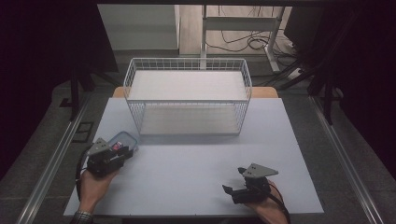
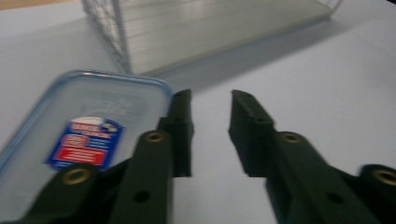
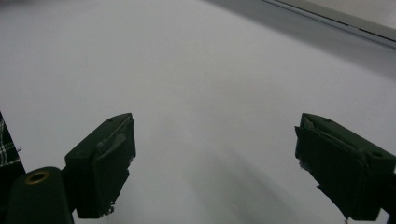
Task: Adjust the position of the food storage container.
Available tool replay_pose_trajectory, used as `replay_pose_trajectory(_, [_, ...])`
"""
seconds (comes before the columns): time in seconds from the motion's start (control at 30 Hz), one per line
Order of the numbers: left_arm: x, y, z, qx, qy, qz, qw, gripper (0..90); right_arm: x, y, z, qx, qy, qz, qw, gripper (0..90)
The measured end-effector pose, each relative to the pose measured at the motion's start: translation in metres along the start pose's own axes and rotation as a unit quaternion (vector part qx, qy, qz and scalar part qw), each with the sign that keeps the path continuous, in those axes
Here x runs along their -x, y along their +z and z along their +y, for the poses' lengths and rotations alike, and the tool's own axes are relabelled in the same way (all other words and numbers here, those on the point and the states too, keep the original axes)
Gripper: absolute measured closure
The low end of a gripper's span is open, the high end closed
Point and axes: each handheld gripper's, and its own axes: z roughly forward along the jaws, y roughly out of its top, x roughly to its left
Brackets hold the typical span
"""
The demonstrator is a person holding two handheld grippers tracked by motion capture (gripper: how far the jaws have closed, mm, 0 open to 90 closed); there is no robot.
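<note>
I am seeing a flat, clear plastic box (image 2: pixel 88 135) with rounded corners, a blue rim and a red-and-blue label lying just left of my left gripper (image 2: pixel 210 116), whose jaws are standing narrowly apart over bare table (image 1: pixel 196 177). Ahead, a white wire basket (image 1: pixel 187 95) is holding nothing. My right gripper (image 3: pixel 215 158) is gaping wide, gripping nothing.

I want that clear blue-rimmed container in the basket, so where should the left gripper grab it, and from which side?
Probably the near right edge of the container, one jaw over its blue rim. It lies flat on the table, too wide to span. The left gripper stands beside that edge, jaws apart with nothing between them, so shifting sideways should do.
</note>
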Motion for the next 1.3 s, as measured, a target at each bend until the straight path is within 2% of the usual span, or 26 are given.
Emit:
replay_pose_trajectory(0.1, [-0.012,-0.002,0.005,0.01,-0.009,0.009,0.9999,88.9,0.001,0.001,-0.001,-0.003,0.003,-0.003,1.0,12.3])
replay_pose_trajectory(0.2, [-0.024,-0.003,0.01,0.01,-0.01,0.027,0.9996,89.9,0.002,0.0,-0.001,-0.002,0.003,-0.01,0.9999,12.3])
replay_pose_trajectory(0.23, [-0.035,-0.002,0.012,0.009,-0.015,0.031,0.9994,90.0,0.002,0.0,0.0,-0.001,0.004,-0.01,0.9999,12.4])
replay_pose_trajectory(0.27, [-0.035,-0.002,0.012,0.009,-0.015,0.031,0.9994,89.9,0.002,0.0,0.0,-0.001,0.004,-0.01,0.9999,12.4])
replay_pose_trajectory(0.3, [-0.04,-0.002,0.013,0.009,-0.02,0.038,0.999,89.9,0.003,-0.001,0.0,-0.003,0.005,-0.011,0.9999,12.8])
replay_pose_trajectory(0.4, [-0.056,0.0,0.012,0.006,-0.026,0.056,0.9981,89.9,0.004,-0.001,-0.001,-0.002,0.013,-0.003,0.9999,15.6])
replay_pose_trajectory(0.47, [-0.064,0.001,0.01,0.003,-0.028,0.079,0.9965,90.0,0.005,-0.002,0.0,0.0,0.017,0.0,0.9999,16.8])
replay_pose_trajectory(0.6, [-0.082,0.003,0.002,0.003,-0.062,0.104,0.9926,90.0,0.005,0.0,0.0,-0.003,0.015,0.001,0.9999,18.8])
replay_pose_trajectory(0.7, [-0.089,0.007,-0.001,-0.016,-0.062,0.127,0.9898,90.0,0.005,0.002,0.0,-0.007,0.016,0.001,0.9998,19.4])
replay_pose_trajectory(0.77, [-0.095,0.009,-0.003,-0.019,-0.071,0.133,0.9885,90.0,0.005,0.003,0.001,-0.01,0.016,0.0,0.9998,19.8])
replay_pose_trajectory(0.83, [-0.099,0.012,-0.004,-0.022,-0.078,0.13,0.9882,90.0,0.005,0.003,0.001,-0.012,0.013,-0.001,0.9998,20.6])
replay_pose_trajectory(0.9, [-0.099,0.016,-0.005,-0.025,-0.078,0.117,0.9897,89.9,0.005,0.003,0.001,-0.012,0.015,0.003,0.9998,21.0])
replay_pose_trajectory(1.03, [-0.093,0.027,0.0,-0.05,-0.063,0.106,0.9911,90.0,0.006,0.003,0.001,-0.013,0.018,0.006,0.9997,22.0])
replay_pose_trajectory(1.1, [-0.09,0.031,0.003,-0.056,-0.055,0.111,0.9907,90.0,0.006,0.002,0.001,-0.013,0.018,0.005,0.9997,22.4])
replay_pose_trajectory(1.23, [-0.084,0.034,0.008,-0.062,-0.052,0.096,0.9921,90.0,0.006,0.003,0.001,-0.015,0.019,0.007,0.9997,22.9])
replay_pose_trajectory(1.3, [-0.077,0.037,0.01,-0.068,-0.041,0.091,0.9926,90.0,0.006,0.003,0.0,-0.017,0.021,0.007,0.9996,23.0])
